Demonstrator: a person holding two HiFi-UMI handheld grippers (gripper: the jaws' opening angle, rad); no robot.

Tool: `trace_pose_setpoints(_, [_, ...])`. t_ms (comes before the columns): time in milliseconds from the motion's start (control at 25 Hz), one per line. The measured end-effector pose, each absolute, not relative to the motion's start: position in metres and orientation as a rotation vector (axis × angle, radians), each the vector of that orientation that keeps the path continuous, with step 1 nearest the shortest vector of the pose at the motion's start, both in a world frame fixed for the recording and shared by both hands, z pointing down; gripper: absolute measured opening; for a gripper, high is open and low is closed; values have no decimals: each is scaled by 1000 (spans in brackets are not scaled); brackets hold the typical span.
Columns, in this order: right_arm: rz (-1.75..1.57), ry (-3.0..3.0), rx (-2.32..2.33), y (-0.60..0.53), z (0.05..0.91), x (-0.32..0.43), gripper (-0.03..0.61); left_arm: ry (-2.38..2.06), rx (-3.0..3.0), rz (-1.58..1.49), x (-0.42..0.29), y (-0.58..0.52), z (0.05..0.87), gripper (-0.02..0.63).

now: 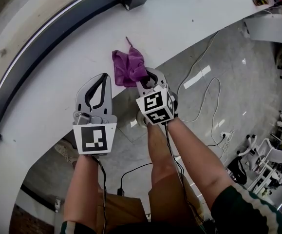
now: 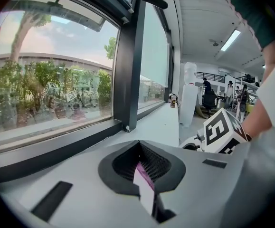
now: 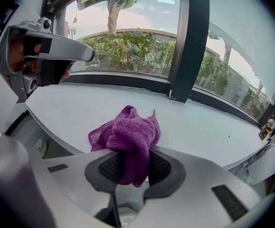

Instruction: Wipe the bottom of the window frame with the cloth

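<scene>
— Cloth (image 3: pixel 128 137) position and grip, please?

— It is clamped in the right gripper (image 3: pixel 130 163), bunched between closed jaws, with its loose end lying on the white sill (image 1: pixel 189 18). It is well short of the dark bottom rail of the window frame (image 3: pixel 128 80). The left gripper (image 2: pixel 144 170) is held just beside it with jaws together and nothing gripped.

— What could be expected to go wrong?

— Only a fold is pinched, so the cloth could be dragged out of the jaws if it is pressed hard along the rail. The rail could also be missed, and the flat sill wiped instead, because the frame sits at the sill's far edge and a reach is needed. Hard jaw tips could be scraped on the frame if too little cloth is kept ahead of them.

— What is found around, and is the path blocked?

— An upright mullion (image 3: pixel 187 42) is planted on the rail ahead and to the right; a long stroke would be stopped there. Small items (image 1: pixel 262 0), too blurred to be named, are seen at the sill's far right end. Cables (image 1: pixel 204 96) are trailed on the floor below, clear of the sill.
</scene>
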State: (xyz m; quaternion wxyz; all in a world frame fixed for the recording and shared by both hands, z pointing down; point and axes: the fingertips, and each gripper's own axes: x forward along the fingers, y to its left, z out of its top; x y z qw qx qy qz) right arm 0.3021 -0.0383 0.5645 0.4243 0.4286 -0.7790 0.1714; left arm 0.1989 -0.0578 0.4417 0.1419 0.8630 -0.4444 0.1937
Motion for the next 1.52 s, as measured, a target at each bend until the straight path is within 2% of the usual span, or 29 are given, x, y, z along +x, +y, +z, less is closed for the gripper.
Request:
trace_pose_setpoints(1000, [260, -1996, 796, 12, 564, 207, 103, -1389, 2399, 490, 93, -10, 433, 9])
trace_pose_setpoints(1520, [305, -1999, 781, 28, 568, 162, 103, -1425, 2332, 527, 49, 14, 438, 9])
